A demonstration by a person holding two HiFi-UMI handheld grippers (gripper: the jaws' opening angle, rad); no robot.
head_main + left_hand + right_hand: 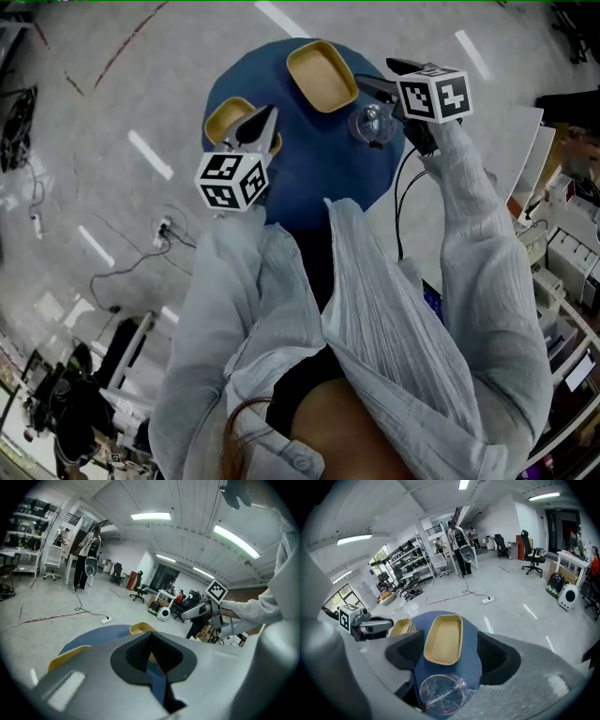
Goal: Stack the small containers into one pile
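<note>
Right gripper (450, 657) gapes wide, empty; the clear container (440, 693) sits on the desk (472, 632) centred just beneath its jaws; the yellow tray (443, 639) runs lengthwise beyond; left gripper (150, 639), tips together and empty, hovers by the left tray (228, 114).

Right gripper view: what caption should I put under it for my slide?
Open right gripper aimed at a clear bowl on a round blue table, yellow tray just beyond.

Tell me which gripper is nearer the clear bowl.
Right. The right gripper hangs open just over the clear bowl; the left gripper is across the blue table, over the smaller yellow tray.
</note>
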